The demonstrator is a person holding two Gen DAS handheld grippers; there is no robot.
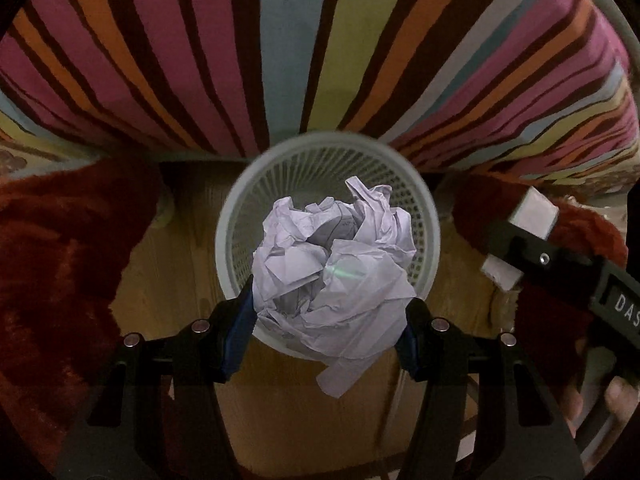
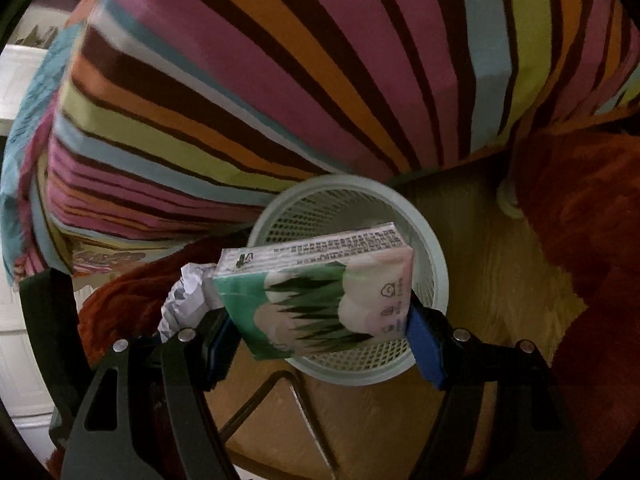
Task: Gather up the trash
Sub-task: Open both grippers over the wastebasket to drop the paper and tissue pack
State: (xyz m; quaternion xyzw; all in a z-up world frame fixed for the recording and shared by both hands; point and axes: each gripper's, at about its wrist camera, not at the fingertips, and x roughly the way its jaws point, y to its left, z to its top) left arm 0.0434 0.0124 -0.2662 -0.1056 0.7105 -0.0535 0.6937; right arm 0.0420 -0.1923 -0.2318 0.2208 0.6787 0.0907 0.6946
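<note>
**Both grippers loaded above the wastebasket**

A crumpled paper ball (image 1: 334,276) sits clamped between the blue pads of the left gripper (image 1: 328,336), bulging forward past the fingertips, with one loose corner hanging below them. Straight beyond the fingers, the pale mesh wastebasket (image 1: 240,208) opens upward on the wooden floor (image 1: 168,264).

The right gripper (image 2: 320,336) grasps a tissue pack (image 2: 316,300) crosswise, its short ends pressed against the two blue pads and its printed face tilted toward the camera. The wastebasket lies just past this pack too. In the left wrist view the pack shows far right of the fingers. A striped cushion (image 1: 280,52) fills the background, with red-brown plush fabric (image 1: 60,248) flanking both sides.
</note>
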